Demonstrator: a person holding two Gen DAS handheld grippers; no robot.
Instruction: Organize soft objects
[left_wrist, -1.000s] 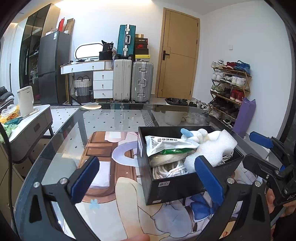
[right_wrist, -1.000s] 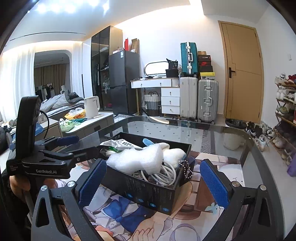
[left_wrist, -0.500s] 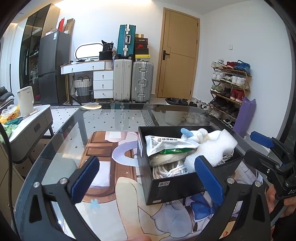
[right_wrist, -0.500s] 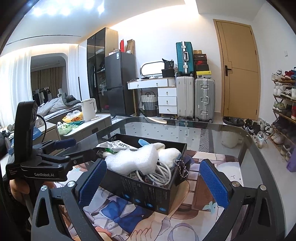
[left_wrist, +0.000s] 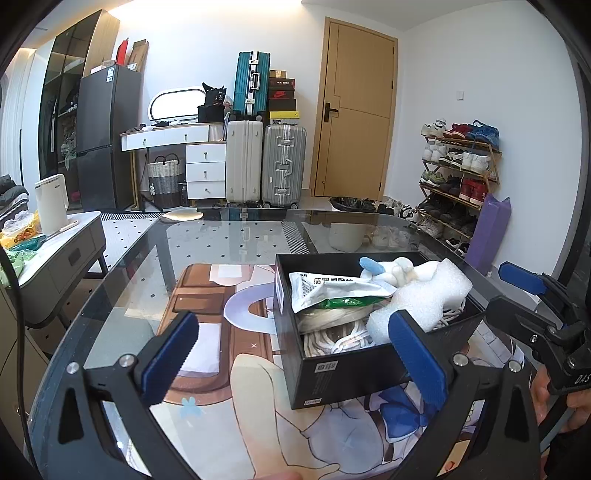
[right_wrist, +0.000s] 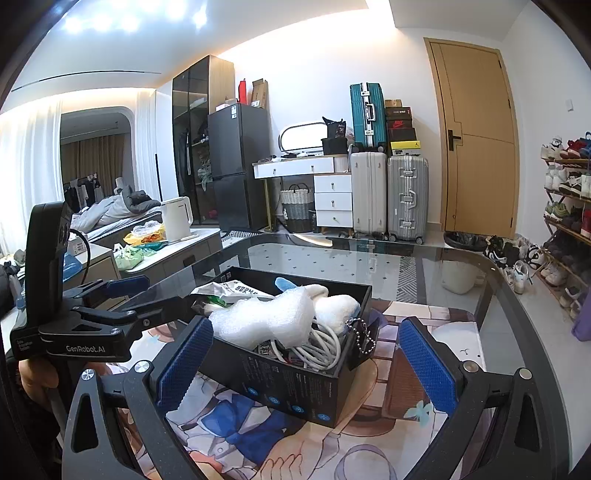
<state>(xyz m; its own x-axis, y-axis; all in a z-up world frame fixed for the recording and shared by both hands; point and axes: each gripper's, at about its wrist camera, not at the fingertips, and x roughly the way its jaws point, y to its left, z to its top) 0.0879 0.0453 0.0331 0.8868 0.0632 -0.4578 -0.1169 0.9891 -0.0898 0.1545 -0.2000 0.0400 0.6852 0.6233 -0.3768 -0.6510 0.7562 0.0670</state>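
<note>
Black box (left_wrist: 347, 373) on the printed mat (left_wrist: 229, 391), holding white foam wrap (left_wrist: 424, 299), a foil pouch (left_wrist: 332, 291), a plush toy (left_wrist: 391, 267) and coiled cable (right_wrist: 325, 349). Left gripper (left_wrist: 295, 350) and right gripper (right_wrist: 306, 363) flank the box, jaws spread wide, empty.

Glass table (left_wrist: 221, 243), illustrated mat (left_wrist: 236, 373), black box (left_wrist: 343, 373)

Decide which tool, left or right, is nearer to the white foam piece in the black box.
Probably the right. The right tool sits open right at the box, the foam piece just beyond its fingertips. The left tool, also open, looks slightly farther back.
</note>
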